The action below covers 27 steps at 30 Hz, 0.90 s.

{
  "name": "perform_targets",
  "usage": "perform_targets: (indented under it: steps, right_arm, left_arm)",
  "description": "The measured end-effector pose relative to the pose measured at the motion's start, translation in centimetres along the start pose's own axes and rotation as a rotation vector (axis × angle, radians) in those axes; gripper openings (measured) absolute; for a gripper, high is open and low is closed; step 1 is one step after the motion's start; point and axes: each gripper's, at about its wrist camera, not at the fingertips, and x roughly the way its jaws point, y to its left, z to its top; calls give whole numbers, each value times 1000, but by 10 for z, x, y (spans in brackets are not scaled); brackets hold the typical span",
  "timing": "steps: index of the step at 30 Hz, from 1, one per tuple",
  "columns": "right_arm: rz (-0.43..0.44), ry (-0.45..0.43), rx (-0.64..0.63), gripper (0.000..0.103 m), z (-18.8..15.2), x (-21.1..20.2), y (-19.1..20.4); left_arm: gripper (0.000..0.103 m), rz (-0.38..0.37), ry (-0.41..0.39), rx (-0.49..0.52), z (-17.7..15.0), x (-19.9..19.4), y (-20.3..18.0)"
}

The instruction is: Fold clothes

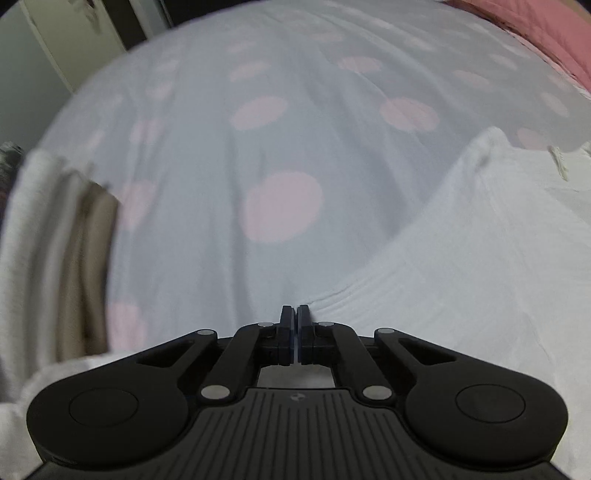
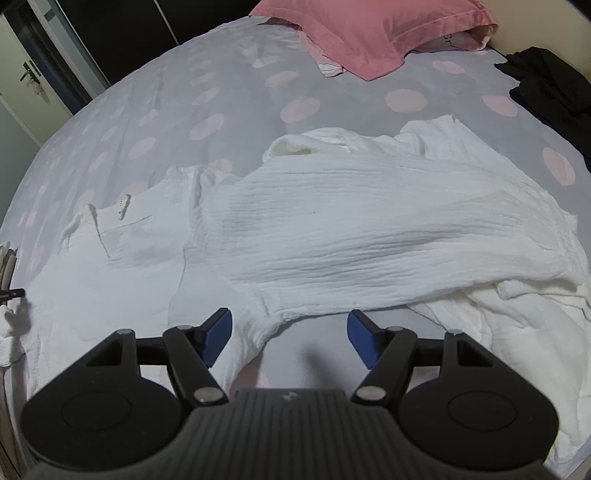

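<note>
Polka-dot bedsheet (image 2: 236, 96) under white crinkled garment (image 2: 369, 229): light, limp; hem at 6 o'clock. Left gripper (image 1: 297, 314) pinched shut; right gripper (image 2: 290, 332) spread.

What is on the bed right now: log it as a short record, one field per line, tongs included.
surface: bed sheet, grey with pink dots
garment: white crinkled garment, spread across the sheet, partly bunched at the right
pillow: pink pillow at the far end
dark item: black cloth at the far right edge
left tongs: shut, at the garment's edge; whether fabric is pinched cannot be told
right tongs: open, holding nothing, over the garment's near edge
</note>
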Motion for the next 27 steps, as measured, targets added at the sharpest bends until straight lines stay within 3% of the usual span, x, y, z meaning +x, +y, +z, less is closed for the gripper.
perform_targets:
  steps: [2, 4, 6, 14, 19, 27]
  right_arm:
    - [-5, 1, 1, 72, 0, 1, 0]
    - [-8, -1, 1, 72, 0, 0, 0]
    - [-12, -8, -3, 72, -1, -2, -1]
    - [-10, -34, -9, 72, 1, -10, -3]
    - [41, -20, -51, 72, -8, -17, 1]
    - [181, 47, -265, 71, -41, -27, 26]
  left_arm:
    - [0, 45, -9, -29, 3, 1, 4]
    - [0, 41, 15, -50, 3, 8, 7]
    - [0, 57, 7, -14, 1, 8, -2]
    - [24, 64, -62, -69, -4, -30, 0]
    - [33, -6, -95, -58, -30, -77, -12]
    - [37, -169, -15, -35, -108, -131, -41]
